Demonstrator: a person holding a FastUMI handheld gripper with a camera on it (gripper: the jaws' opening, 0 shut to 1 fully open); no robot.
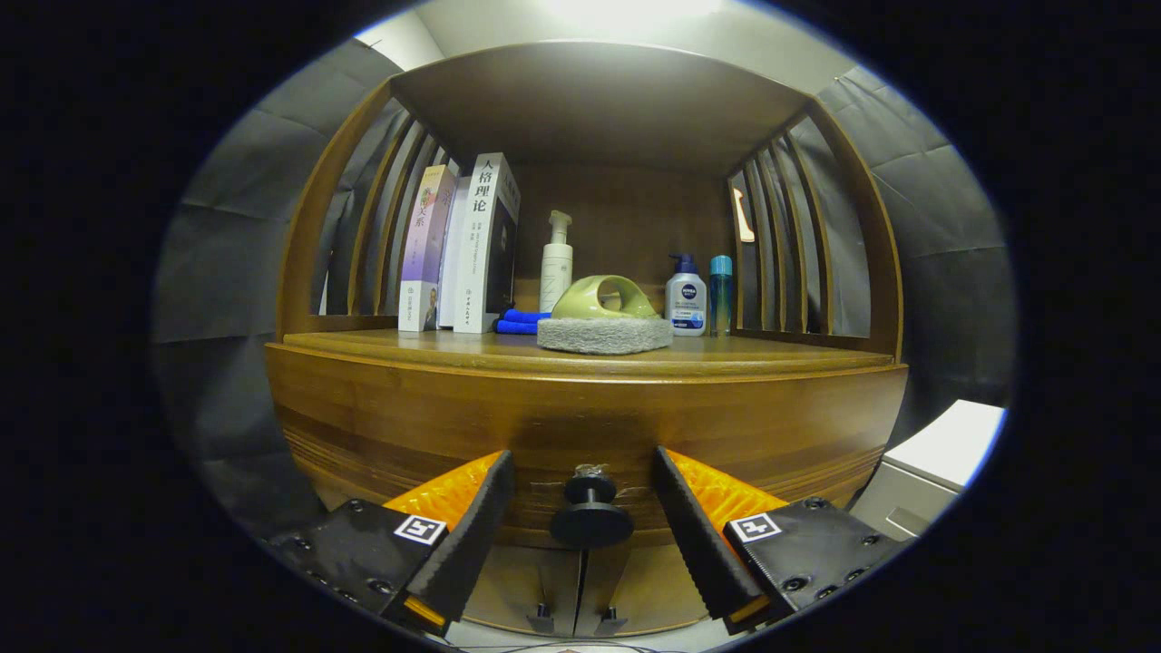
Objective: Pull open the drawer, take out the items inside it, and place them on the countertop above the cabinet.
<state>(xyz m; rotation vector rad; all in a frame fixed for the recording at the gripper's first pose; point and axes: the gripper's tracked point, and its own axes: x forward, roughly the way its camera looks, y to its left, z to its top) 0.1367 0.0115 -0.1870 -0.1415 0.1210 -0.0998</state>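
Wooden cabinet (580, 426) fills frame centre; drawer knob (590, 512) lower centre, drawer closed. Gripper (585, 508) spread wide, 2 fingers flanking knob, not touching. Countertop (771, 358) above: sponge (605, 334), green holder (605, 297), books (463, 245), bottles (687, 297).

gripper view: low, close to drawer front (580, 426), facing cabinet head-on, looking slightly up at countertop (726, 358); spread fingers flank the knob (590, 512).
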